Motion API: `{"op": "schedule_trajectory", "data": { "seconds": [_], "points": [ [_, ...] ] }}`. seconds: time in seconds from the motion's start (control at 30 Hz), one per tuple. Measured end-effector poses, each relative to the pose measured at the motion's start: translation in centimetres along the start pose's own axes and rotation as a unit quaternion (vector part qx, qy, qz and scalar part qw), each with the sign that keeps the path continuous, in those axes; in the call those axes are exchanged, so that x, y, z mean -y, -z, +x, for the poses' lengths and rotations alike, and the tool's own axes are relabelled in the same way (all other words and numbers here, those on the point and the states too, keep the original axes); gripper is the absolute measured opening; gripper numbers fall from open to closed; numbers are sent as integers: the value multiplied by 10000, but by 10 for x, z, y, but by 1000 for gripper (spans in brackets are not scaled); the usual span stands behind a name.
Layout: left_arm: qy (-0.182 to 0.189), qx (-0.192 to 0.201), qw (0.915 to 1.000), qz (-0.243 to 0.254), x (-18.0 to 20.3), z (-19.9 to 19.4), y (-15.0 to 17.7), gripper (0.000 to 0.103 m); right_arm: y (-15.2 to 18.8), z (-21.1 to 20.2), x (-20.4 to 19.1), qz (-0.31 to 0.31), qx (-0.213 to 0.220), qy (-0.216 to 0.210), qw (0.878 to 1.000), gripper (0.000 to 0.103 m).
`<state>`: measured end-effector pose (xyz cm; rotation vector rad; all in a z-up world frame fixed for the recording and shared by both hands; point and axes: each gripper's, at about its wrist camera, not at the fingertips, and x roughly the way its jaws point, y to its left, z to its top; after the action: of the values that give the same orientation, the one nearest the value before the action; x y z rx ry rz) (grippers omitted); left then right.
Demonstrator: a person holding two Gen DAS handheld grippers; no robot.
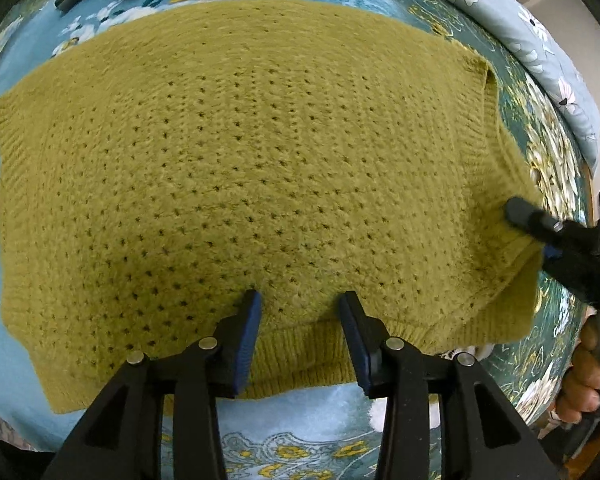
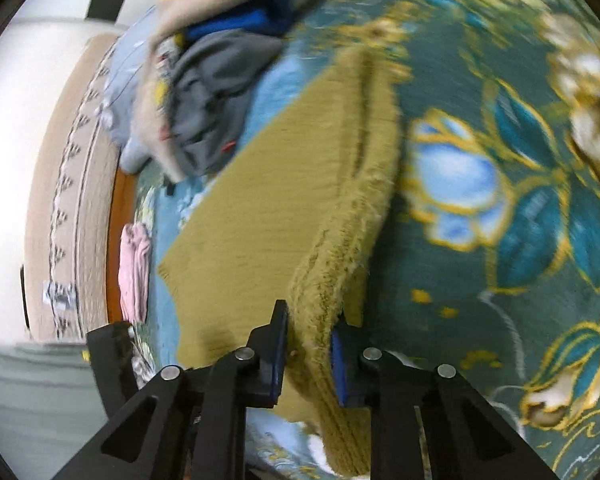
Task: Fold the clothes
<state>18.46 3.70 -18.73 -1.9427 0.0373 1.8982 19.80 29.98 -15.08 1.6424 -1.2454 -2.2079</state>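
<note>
1. Lying spread across the middle of the left wrist frame is one olive-green knitted sweater (image 1: 260,168), flat on a floral bedspread (image 1: 548,300).
2. The left claw (image 1: 300,320) is seen at the bottom centre, its jaws apart, with the ribbed hem between them but not pinched.
3. The right claw (image 2: 310,348) is clamped on the sweater's edge (image 2: 328,280), which is lifted off the bed at the lower centre of the right wrist frame; motion blur suggests the edge is being carried.
4. For the fold to be done well, the held edge is judged best kept taut and level and laid parallel to the opposite side, while the hem is steadied so the body is not dragged.
5. Counted: one sweater being worked, two claws, one heap of unsorted clothes (image 2: 220,68) at the upper left of the right frame, and one pink garment (image 2: 134,268) at the left, seemingly folded. The heap's items cannot be counted.
</note>
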Motion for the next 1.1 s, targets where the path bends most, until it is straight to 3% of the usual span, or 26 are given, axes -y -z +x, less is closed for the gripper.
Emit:
{"op": "schedule_trajectory", "data": {
  "seconds": [0.13,0.23,0.33,0.43,0.5,0.6,0.67,0.73,0.77,0.83,0.97,1.1],
  "points": [
    [673,222,9950,-708,-21,-13,-2,42,-4,4,-48,-641,-112,37,9979,20],
    [1308,683,9761,-1593,-72,-43,2,42,-2,13,-88,-1259,-267,157,9916,20],
    [1371,1241,9625,-1985,-117,-78,12,42,0,23,-129,-1893,-425,280,9806,20],
    [1343,1686,9448,-2467,-165,-104,28,42,10,47,-176,-2660,-646,425,9609,20],
    [1475,1934,9267,-2864,-190,-114,27,42,24,71,-208,-3127,-935,472,9441,20],
    [1832,2315,8911,-3447,-224,-130,35,42,44,101,-243,-3695,-1287,542,9187,20],
    [2122,2471,8667,-3779,-243,-129,41,42,64,124,-262,-4081,-1565,651,8970,19],
    [2374,2566,8433,-4081,-259,-125,43,42,78,141,-273,-4299,-1736,697,8833,17],
    [2422,2587,8370,-4170,-263,-123,45,42,85,152,-276,-4367,-1828,755,8776,17],
    [2473,2626,8304,-4247,-266,-125,51,42,95,171,-278,-4393,-2020,875,8709,17],
    [2571,2588,8229,-4357,-269,-119,52,42,105,196,-273,-4273,-2280,968,8695,16],
    [2587,2435,8283,-4332,-271,-115,51,42,110,204,-267,-4236,-2386,988,8683,16]
  ]
}}
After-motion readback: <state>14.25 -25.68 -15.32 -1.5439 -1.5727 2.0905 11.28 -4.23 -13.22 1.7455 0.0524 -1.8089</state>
